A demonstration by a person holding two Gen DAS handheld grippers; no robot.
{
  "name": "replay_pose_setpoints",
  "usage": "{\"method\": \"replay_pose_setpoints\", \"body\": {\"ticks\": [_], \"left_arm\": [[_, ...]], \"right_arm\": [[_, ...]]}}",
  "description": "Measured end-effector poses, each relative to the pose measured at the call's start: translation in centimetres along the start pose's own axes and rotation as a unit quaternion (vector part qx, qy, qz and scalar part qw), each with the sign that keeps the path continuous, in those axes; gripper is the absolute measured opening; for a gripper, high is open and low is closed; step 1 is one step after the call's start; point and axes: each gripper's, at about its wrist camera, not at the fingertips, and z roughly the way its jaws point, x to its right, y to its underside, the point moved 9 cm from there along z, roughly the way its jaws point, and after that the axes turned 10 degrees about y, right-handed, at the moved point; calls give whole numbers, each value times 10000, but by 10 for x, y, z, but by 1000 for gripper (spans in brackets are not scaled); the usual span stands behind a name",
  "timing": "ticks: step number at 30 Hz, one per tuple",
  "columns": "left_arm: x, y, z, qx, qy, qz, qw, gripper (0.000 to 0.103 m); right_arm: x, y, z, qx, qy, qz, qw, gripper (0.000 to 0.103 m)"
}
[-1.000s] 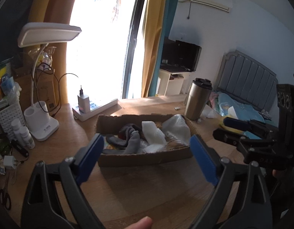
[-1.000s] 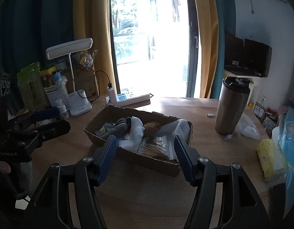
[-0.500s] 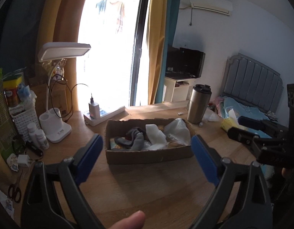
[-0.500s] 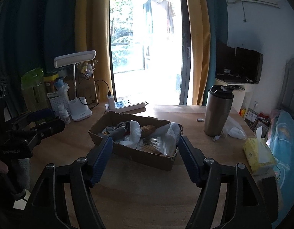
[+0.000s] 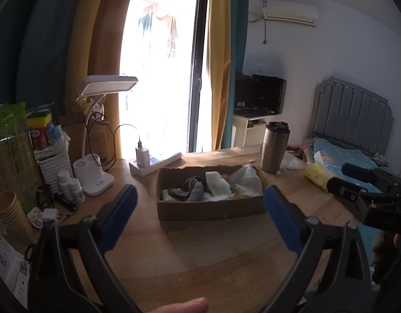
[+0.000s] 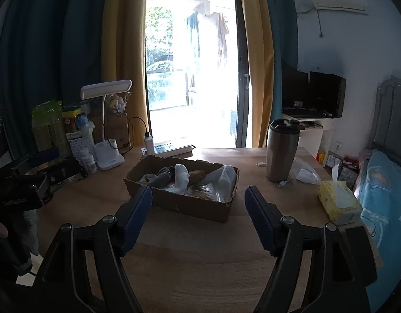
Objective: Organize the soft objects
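A shallow cardboard box sits at the centre of a wooden bench, holding a jumble of soft things: grey socks, a white foam pad, a crumpled clear plastic bag and, seen from the right wrist camera, a brown bun-like lump.

The left tool hangs above the bench at 6 o'clock from the box, its blue-padded fingers spread wide with nothing between them; a fingertip of the person shows at the bottom edge. The right tool also hovers short of the box, fingers spread and empty. Each tool shows at the edge of the other's view, the right at 3 o'clock and the left at 9 o'clock.

At 10 o'clock from the box stand a white desk lamp, a white power strip with a charger plugged in, and two small white bottles. At 2 o'clock stands a steel tumbler with a dark lid. At 3 o'clock lies a yellow tissue pack. A bright balcony door with yellow curtains fills the background, and a bed lies to the right.
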Motion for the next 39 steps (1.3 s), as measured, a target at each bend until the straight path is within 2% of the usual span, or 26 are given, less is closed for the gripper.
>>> {"method": "replay_pose_setpoints", "body": {"ticks": [18,39], "left_arm": [[13,-5,-39,255,44,46,9997,99],[19,-6,-41,242,106,97,9996,99]], "right_arm": [[0,-2,-39,264,113,-26,9996,80],[3,-3,-42,292,133,-6,9995,80]]}}
